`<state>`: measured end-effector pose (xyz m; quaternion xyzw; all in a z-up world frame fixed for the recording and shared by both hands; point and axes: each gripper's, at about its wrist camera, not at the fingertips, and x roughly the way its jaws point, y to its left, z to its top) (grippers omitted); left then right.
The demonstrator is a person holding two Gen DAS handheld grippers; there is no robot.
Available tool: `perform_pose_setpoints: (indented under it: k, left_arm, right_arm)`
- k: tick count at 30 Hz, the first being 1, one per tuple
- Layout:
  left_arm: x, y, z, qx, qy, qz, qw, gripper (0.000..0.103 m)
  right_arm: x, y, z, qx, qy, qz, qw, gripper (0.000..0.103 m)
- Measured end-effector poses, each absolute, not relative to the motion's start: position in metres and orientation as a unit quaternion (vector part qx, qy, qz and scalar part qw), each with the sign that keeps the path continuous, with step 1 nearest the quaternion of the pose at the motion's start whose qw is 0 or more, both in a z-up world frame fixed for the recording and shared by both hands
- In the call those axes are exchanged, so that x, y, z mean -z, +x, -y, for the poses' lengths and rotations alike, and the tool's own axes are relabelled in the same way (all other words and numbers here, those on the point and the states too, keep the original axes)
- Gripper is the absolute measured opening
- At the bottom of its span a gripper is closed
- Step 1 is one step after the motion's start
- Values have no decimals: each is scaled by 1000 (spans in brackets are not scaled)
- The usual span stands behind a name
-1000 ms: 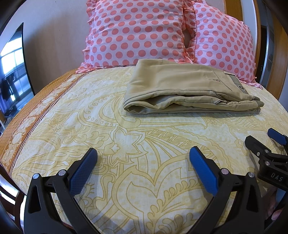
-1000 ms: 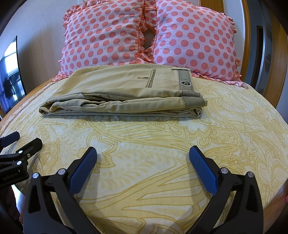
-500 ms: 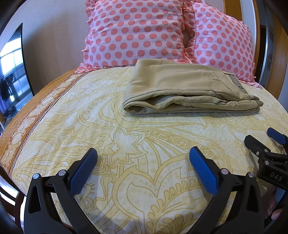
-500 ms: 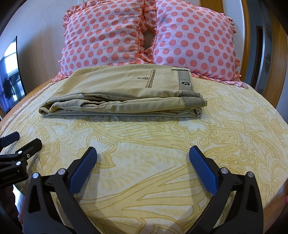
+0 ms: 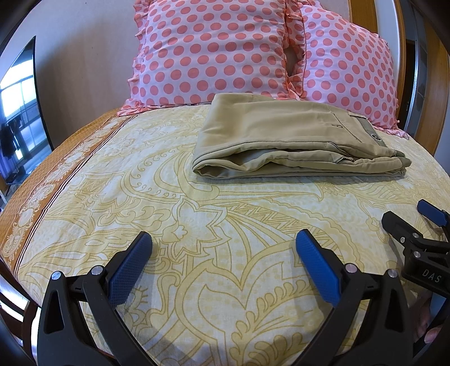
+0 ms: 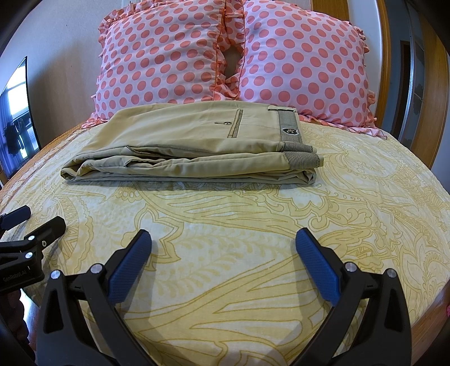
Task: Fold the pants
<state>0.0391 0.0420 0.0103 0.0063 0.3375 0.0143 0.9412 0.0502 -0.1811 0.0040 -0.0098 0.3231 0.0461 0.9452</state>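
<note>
Right wrist: folded pants (image 6: 197, 146) on bed (image 6: 365, 197).

Daylight was soft and even, both views sharp in the middle. The window (image 5: 17, 112) at left blew out white. The pants (image 5: 292, 140) threw a thin shadow onto the bed (image 5: 197, 225); each claw's shadow fell beneath it. Fisheye bent the edges, corners went black.

- home bedroom
- bed (image 6: 253, 231) with yellow patterned sheet
- two polka-dot pillows (image 6: 168, 56) against wooden headboard (image 6: 329, 8)
- TV (image 5: 19, 112) on the wall
</note>
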Motion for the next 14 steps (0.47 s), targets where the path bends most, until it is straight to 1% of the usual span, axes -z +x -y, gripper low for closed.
perform_pose_setpoints:
  k: [14]
  left_arm:
    - [-10,38,-41,-10,8,-336,942,102]
  right_arm:
    - [-4,50,181,-46,-10,-322,946,101]
